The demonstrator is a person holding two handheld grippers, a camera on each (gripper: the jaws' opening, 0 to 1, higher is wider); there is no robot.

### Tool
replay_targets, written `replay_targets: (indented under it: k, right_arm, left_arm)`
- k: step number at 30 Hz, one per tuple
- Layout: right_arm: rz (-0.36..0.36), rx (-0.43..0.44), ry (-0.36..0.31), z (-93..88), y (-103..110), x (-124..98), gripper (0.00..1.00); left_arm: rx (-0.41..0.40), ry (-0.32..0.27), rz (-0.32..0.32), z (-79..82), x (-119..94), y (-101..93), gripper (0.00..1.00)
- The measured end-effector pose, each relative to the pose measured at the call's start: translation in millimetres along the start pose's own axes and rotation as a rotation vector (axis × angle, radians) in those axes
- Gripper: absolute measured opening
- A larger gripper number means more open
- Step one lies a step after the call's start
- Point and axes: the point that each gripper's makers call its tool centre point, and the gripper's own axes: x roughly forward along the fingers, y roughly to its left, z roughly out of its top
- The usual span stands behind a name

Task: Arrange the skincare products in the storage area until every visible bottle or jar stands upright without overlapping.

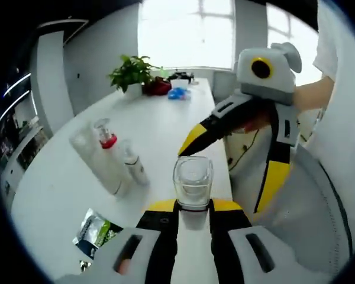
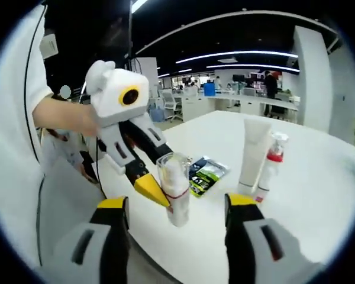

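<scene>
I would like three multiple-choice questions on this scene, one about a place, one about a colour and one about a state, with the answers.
1. Where is the potted plant?
A. at the far end of the table
B. on the floor
C. in a gripper

2. What colour is the collar of the spray bottle?
A. blue
B. red
C. green

3. The right gripper is:
A. shut on a tube
B. shut on a sachet
C. open

Answers:
1 A, it stands by the window end.
2 B, a red ring sits under its nozzle.
3 C, its jaws stand wide apart, gripping nothing.
</scene>
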Motion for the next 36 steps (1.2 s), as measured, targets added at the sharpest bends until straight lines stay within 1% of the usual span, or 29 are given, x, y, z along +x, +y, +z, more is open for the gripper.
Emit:
replay_targets:
  k: [5, 9, 13, 17, 20, 28, 31, 36]
  right_arm:
    - [-0.052, 0.03, 0.011, -8.3, -11, -3, 0.72]
    - [-0.102, 0.054, 0.012, -12.0, -21, -6, 0.82]
    - [-0.143, 0.075, 0.022, -17.8, -30, -9, 0.84]
    - [-0.187, 0.08, 0.015, -16.7, -38, -11, 0.86]
    - [-0.208, 0.086, 0.019, -18.2, -43, -14, 0.88]
    - [-0.245, 0.1, 0.015, -20.0, -53, -23, 0.88]
    - [-0.25, 0.102, 0.019, -22.0, -55, -25, 0.88]
    - [-0.267, 0.12, 0.015, -24.3, -59, -28, 0.88]
  left_arm:
    - [0.005, 0.014, 0.009, -12.9, 9, 5.2, 0.16]
    - [0.009, 0.018, 0.021, -21.0, 16, 11.8, 0.16]
    - [0.011, 0.019, 0.027, -26.5, 22, 15.6, 0.16]
    - [0.011, 0.022, 0.025, -32.7, 27, 19.1, 0.16]
    - [0.008, 0.016, 0.028, -32.1, 28, 20.3, 0.16]
    - [0.013, -0.008, 0.02, -33.3, 35, 27.4, 0.16]
    - [0.02, -0.003, 0.019, -34.0, 39, 30.4, 0.16]
    - [0.021, -0.023, 0.028, -27.6, 43, 40.8, 0.16]
